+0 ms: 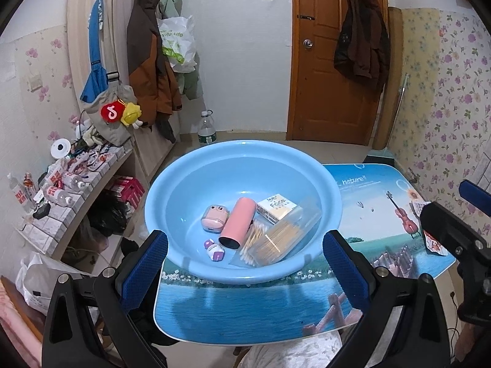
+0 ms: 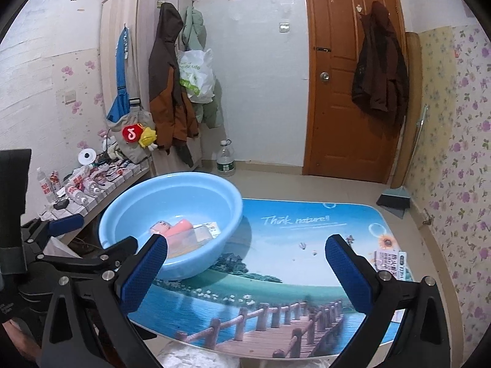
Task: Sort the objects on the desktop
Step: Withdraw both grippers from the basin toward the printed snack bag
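A light blue basin [image 1: 172, 184] stands on the left part of the picture-printed table [image 1: 260, 300]. Inside lie a pink cylinder [image 1: 237, 223], a pink earbud case [image 1: 214, 218], a small purple-and-white tube [image 1: 214, 250], a white "Face" box [image 1: 277, 208] and a clear bag of cotton swabs [image 1: 270, 242]. My left gripper [image 1: 245, 263] hangs open just before the basin's near rim, nothing between its fingers. My right gripper [image 2: 245, 263] is open over the bare table, right of the basin [image 2: 129, 202]. A printed packet [image 2: 391, 263] lies at the table's right edge.
A low shelf [image 1: 76, 190] crowded with bottles and packets runs along the left wall. Coats hang on a wardrobe [image 2: 172, 92], and a water bottle [image 2: 225, 159] stands on the floor. A brown door [image 2: 349, 92] closes the back; a dustpan [image 2: 394, 199] leans at the right wall.
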Motion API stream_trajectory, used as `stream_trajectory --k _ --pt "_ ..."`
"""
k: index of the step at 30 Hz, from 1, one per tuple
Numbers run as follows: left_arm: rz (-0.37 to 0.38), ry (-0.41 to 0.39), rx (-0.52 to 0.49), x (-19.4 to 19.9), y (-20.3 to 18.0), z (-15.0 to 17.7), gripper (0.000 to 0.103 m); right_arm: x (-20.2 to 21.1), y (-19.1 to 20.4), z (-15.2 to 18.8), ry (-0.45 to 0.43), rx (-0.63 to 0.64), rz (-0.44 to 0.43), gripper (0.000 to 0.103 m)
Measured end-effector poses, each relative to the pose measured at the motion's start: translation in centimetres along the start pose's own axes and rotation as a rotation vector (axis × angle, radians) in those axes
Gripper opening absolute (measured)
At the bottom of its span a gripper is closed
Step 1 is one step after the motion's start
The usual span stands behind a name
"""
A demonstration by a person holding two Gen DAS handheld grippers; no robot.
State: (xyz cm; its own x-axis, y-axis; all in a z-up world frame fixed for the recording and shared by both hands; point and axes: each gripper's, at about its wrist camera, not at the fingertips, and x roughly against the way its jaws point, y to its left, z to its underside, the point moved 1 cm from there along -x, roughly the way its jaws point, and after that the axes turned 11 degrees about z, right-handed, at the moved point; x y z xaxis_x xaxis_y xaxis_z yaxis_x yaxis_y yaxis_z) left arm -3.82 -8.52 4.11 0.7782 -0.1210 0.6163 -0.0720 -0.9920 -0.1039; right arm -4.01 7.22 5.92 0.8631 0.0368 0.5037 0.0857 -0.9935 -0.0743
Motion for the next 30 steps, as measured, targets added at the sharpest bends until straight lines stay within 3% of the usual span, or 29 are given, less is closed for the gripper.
stream_trajectory --k 30 --pt "0.02 0.017 -0.051 -0.8 -3.8 0.8 0.103 -0.8 -3.8 2.7 0.014 -0.062 0.041 0.103"
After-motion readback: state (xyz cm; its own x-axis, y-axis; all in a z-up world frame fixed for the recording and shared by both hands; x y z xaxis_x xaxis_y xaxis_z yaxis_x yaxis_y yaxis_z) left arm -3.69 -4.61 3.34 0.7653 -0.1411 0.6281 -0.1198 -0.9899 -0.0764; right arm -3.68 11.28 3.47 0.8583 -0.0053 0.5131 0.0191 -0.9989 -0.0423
